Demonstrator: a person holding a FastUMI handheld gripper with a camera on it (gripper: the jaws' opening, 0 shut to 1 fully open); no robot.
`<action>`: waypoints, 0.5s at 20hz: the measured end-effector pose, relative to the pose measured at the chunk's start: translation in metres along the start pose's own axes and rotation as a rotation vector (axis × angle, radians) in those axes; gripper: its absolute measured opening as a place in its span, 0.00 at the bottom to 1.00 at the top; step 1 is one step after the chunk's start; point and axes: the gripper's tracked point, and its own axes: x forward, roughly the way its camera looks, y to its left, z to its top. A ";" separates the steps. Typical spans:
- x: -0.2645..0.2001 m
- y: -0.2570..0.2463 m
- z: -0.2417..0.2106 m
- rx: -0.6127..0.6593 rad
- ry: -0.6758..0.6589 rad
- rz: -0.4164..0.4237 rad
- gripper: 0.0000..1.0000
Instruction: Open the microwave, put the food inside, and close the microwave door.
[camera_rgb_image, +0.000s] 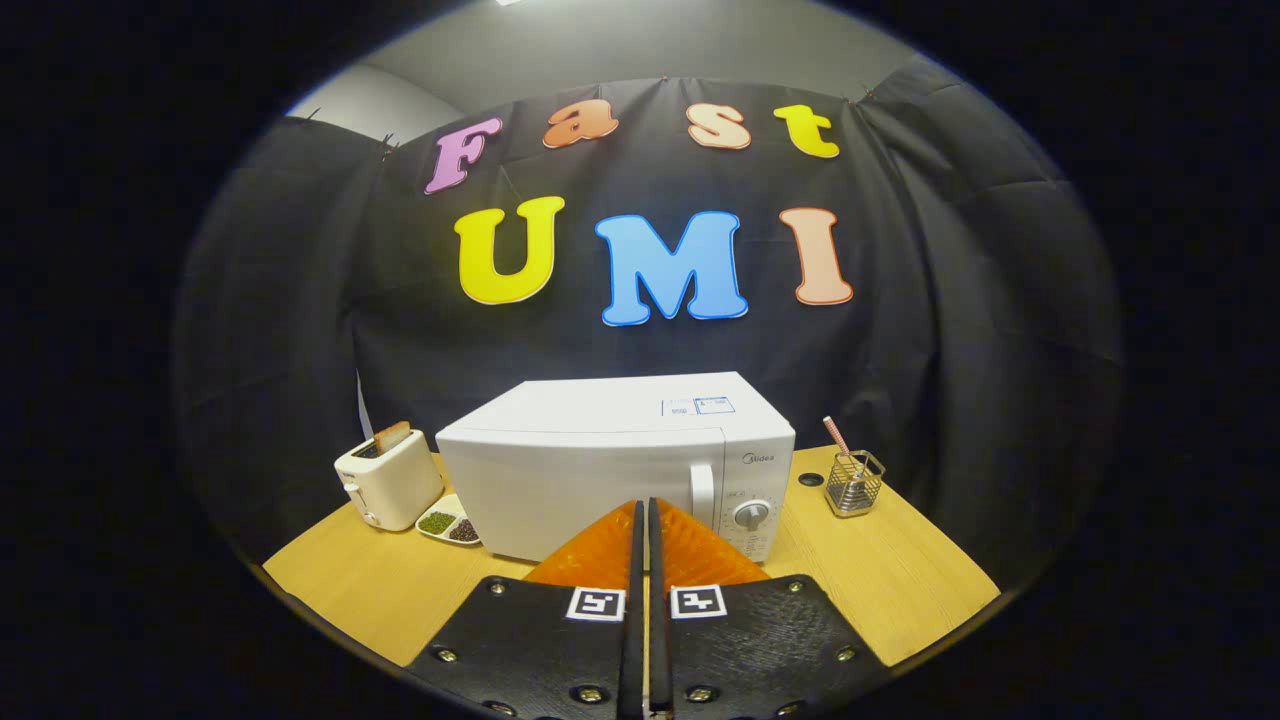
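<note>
Here my gripper (641, 510) sits low in front of the counter (900, 580), its two fingers pressed together with nothing between them, only a thin dark seam running up the middle. The tips point straight at the lower front of the microwave (615, 460), just left of its control panel, and I cannot tell whether they touch it or stop just short.

The microwave is white and stands in the middle of the wooden counter, turned a little so that its top and front both face me. Its door (570, 500) is shut, flush with the body. A white vertical handle (703, 492) runs down the door's right edge, just to the right of my fingertips, and beside it a round dial (750, 515) sits on the panel.

To the left of the microwave, near its corner, stands a cream toaster (388, 478) with a slice of toast (392, 436) poking up out of one slot. Between the toaster and the microwave lies a small white divided dish (448, 525) with a greenish heap in one part and a dark heap in the other.

To the right, well apart from the microwave, a small wire basket (853, 484) holds a striped straw (836, 436) that leans to the left. A small dark round spot (811, 479) lies on the counter just left of the basket.
</note>
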 end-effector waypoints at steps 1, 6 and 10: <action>-0.011 -0.004 0.004 0.000 -0.013 -0.007 0.02; -0.050 -0.006 0.006 -0.004 -0.027 0.014 0.06; -0.062 -0.006 0.006 -0.001 -0.050 0.033 0.69</action>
